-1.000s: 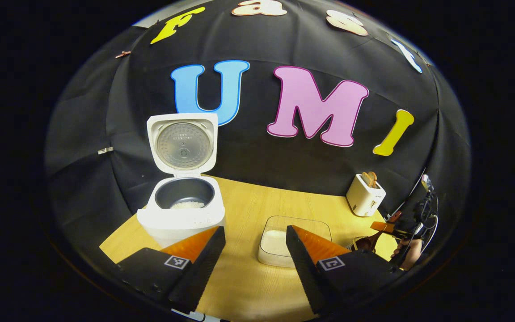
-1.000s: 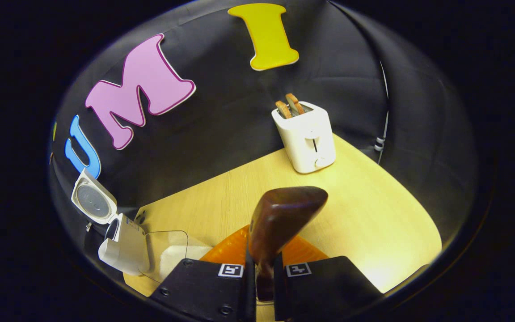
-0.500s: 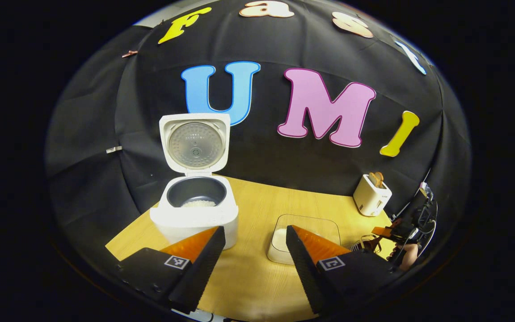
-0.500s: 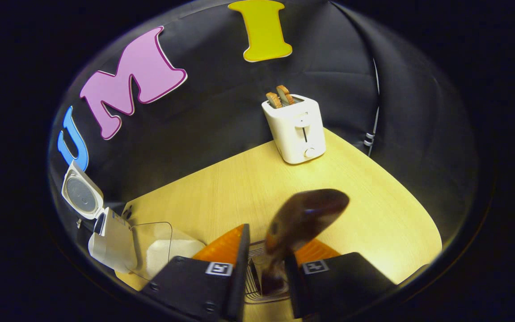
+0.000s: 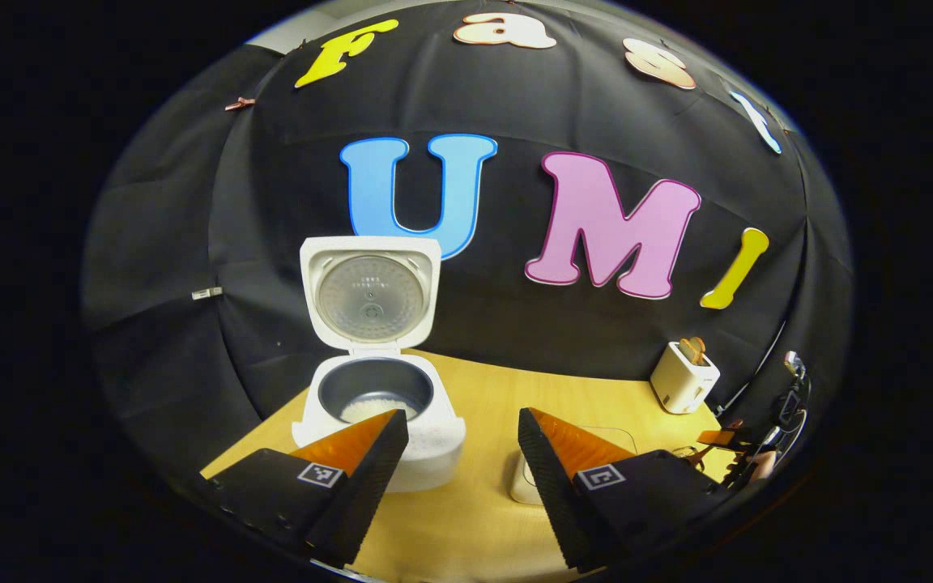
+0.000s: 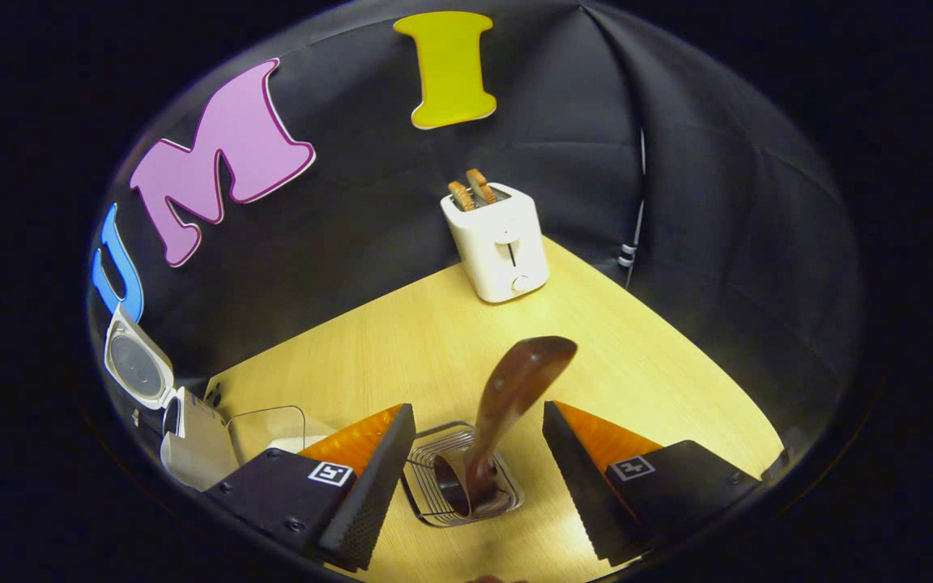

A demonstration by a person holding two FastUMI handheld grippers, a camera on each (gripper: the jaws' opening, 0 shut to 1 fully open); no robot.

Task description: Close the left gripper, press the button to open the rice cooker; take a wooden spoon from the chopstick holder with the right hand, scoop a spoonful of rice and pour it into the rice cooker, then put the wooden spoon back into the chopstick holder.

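**Spoon in the holder, both tongs spread wide**

In the right gripper view the right tongs (image 6: pixel 475 478) stand wide open with nothing between the fingers. The spoon (image 6: pixel 507 405) stands in the wire holder (image 6: pixel 426 494) that sits on the table (image 6: pixel 402 348) just ahead of the fingers. Its handle end is down in the basket and its dark bowl leans up and to the right, toward the toaster (image 6: pixel 499 247). Neither finger touches the spoon; there is a clear gap on each side. The toaster stands at the back edge of the table with two slices sticking out of its slots. At the far left of this view the cooker (image 6: pixel 191 441) shows with its lid up, and a clear dish (image 6: pixel 268 425) sits just beside it.

In the left gripper view the left tongs (image 5: pixel 462 465) are also wide open and hold nothing, hanging over the near part of the table (image 5: pixel 483 389). The cooker (image 5: pixel 381 405) stands just beyond the left finger, lid (image 5: pixel 369 291) raised upright, and a small heap of white rice (image 5: pixel 365 407) lies in the dark inner pot. The dish (image 5: pixel 527 486) is mostly hidden behind the right finger. The toaster (image 5: pixel 683 376) is well off to the right, and at the right rim the other tongs (image 5: pixel 730 441) show small, with a bit of a hand (image 5: pixel 760 463) beside them.
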